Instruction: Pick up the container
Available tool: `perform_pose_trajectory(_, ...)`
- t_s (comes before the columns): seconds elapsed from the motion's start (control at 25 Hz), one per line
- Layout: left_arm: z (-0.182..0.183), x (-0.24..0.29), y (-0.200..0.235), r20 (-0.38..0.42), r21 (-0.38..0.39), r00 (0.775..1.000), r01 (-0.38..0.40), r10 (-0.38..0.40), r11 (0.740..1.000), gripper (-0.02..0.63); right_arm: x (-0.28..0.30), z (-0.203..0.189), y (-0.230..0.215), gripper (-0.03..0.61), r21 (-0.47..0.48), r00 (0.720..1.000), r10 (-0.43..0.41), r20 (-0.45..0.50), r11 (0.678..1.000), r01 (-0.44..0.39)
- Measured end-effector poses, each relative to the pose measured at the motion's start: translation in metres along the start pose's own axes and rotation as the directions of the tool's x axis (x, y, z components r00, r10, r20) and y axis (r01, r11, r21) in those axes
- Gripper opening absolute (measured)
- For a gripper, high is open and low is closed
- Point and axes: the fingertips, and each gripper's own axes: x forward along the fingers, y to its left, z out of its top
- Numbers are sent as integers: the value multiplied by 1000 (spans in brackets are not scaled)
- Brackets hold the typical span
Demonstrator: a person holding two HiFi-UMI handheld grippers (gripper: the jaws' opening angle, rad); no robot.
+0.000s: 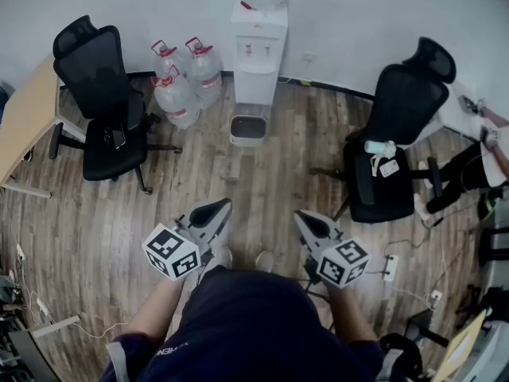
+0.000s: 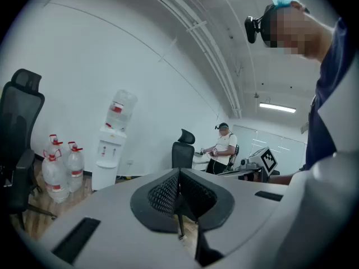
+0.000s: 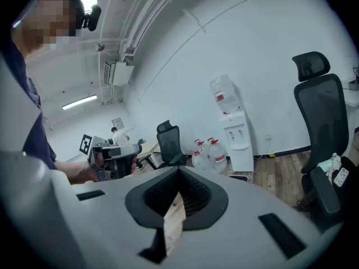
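A small grey open bin (image 1: 248, 130) stands on the wooden floor in front of a white water dispenser (image 1: 258, 50); the right gripper view shows the bin (image 3: 238, 177) low beside the dispenser (image 3: 238, 139). Three big clear water jugs (image 1: 184, 82) with red caps stand left of it. I hold both grippers close to my body, well short of the bin. My left gripper (image 1: 213, 210) is shut with nothing in it, its pads (image 2: 179, 192) pressed together. Likewise shut and empty is my right gripper (image 1: 310, 220), its pads (image 3: 178, 198) meeting.
One black office chair (image 1: 107, 110) stands at the left by a wooden desk (image 1: 24, 118). Another chair (image 1: 398, 146) at the right carries small items on its seat. A power strip with cables (image 1: 390, 267) lies on the floor at right. A seated person's legs (image 1: 469, 169) show far right.
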Motion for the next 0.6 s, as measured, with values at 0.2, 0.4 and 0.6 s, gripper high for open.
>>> perform_pose_trajectory(0.2, -2, 1, -1, -4, 0, 1000, -2, 2, 1000, 26, 2, -1, 1, 15, 0, 1000, 13, -2, 1000, -13)
perform_pose_trajectory(0.4, -11, 5, -3, -12, -14, 1000, -17, 16, 1000, 26, 1, -5, -2, 15, 2, 1000, 28, -14, 1000, -28)
perform_pose_trajectory(0.6, -25, 12, -8, -21, -34, 999, -45, 45, 998, 26, -8, -14, -15, 17, 13, 999, 34, -33, 999, -34)
